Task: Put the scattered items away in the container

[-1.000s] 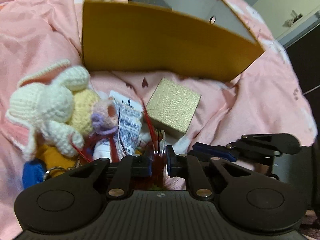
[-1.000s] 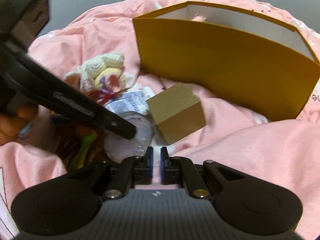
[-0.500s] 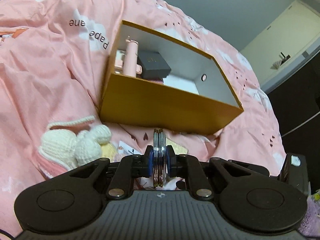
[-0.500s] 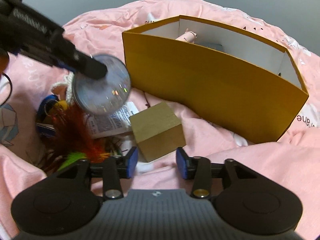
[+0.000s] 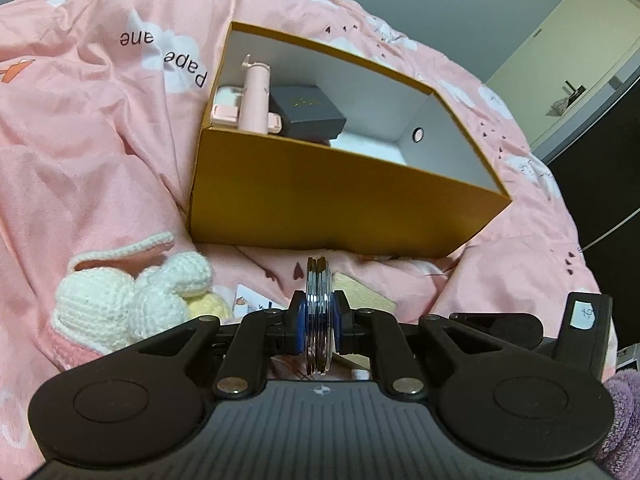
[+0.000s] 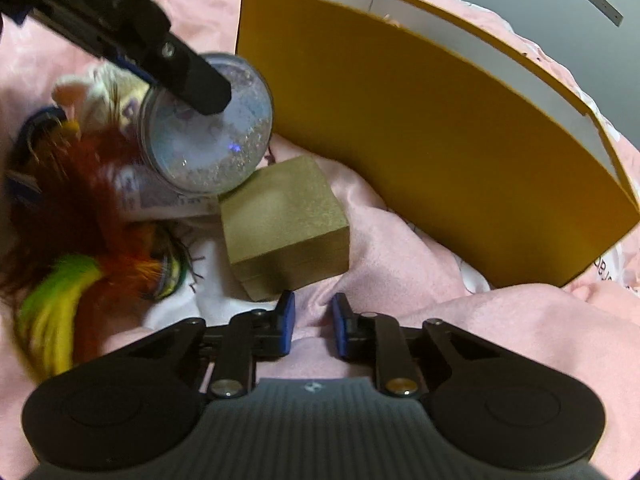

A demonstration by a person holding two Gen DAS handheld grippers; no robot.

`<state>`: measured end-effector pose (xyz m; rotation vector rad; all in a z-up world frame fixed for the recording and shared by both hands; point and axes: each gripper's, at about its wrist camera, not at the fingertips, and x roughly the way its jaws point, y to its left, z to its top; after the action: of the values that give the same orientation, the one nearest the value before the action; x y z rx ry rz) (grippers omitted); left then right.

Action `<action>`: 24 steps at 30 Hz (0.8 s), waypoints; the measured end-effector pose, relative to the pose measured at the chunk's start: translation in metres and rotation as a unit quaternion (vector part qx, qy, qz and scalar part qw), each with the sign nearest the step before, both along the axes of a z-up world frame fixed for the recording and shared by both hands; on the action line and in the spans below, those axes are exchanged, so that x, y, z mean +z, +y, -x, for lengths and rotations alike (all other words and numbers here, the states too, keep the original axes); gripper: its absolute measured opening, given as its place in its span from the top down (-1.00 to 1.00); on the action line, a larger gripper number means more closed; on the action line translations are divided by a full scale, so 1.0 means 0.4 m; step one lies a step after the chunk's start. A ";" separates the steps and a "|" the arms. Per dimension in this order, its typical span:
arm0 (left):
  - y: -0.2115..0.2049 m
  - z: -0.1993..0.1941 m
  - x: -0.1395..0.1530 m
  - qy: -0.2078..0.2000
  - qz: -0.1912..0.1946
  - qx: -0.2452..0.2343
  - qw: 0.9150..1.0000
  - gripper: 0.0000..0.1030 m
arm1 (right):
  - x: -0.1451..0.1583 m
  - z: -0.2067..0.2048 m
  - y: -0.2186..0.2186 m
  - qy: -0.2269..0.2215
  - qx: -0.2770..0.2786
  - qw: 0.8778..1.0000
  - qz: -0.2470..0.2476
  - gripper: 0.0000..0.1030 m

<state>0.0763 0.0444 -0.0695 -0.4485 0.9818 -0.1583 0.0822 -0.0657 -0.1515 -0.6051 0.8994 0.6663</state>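
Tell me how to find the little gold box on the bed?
Find the big orange box on the pink blanket. Just before its near wall sits the gold box, beside feathers. It alone is a small, closed, glittery cube.

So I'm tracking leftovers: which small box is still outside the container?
The gold box, lying on the pink bedding; the dark grey box already sits inside the container.

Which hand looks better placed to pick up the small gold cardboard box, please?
Right: the right gripper sits empty just below the small gold cardboard box, jaws closing; the left gripper already clamps the round glittery disc.
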 end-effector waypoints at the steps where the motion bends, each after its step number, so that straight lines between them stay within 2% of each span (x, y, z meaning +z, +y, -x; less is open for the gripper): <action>1: 0.002 0.000 -0.002 0.001 0.000 0.001 1.000 0.71 | -0.007 -0.003 0.004 0.000 0.001 1.000 0.003 0.57; 5: 0.013 0.002 0.000 0.002 -0.005 0.007 1.000 0.71 | -0.006 -0.009 0.001 -0.001 0.001 1.000 -0.014 0.60; 8: 0.021 0.004 0.006 -0.002 -0.001 0.010 1.000 0.71 | 0.022 -0.013 -0.019 0.002 -0.009 0.998 -0.057 0.70; 14: 0.044 0.008 0.032 -0.014 0.001 0.027 1.000 0.71 | 0.067 -0.034 -0.030 0.012 -0.015 0.989 -0.145 0.71; 20: 0.068 0.014 0.060 -0.029 0.001 0.041 0.999 0.71 | 0.072 -0.054 0.015 0.018 -0.010 0.987 -0.161 0.68; 24: 0.071 0.004 0.046 -0.021 0.000 0.042 0.999 0.71 | 0.079 -0.057 0.026 0.016 -0.013 0.983 -0.180 0.60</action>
<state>0.0745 0.0726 -0.0511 -0.4844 0.9202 -0.0908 0.1050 -0.0552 -0.1201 -0.2589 0.7888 0.7948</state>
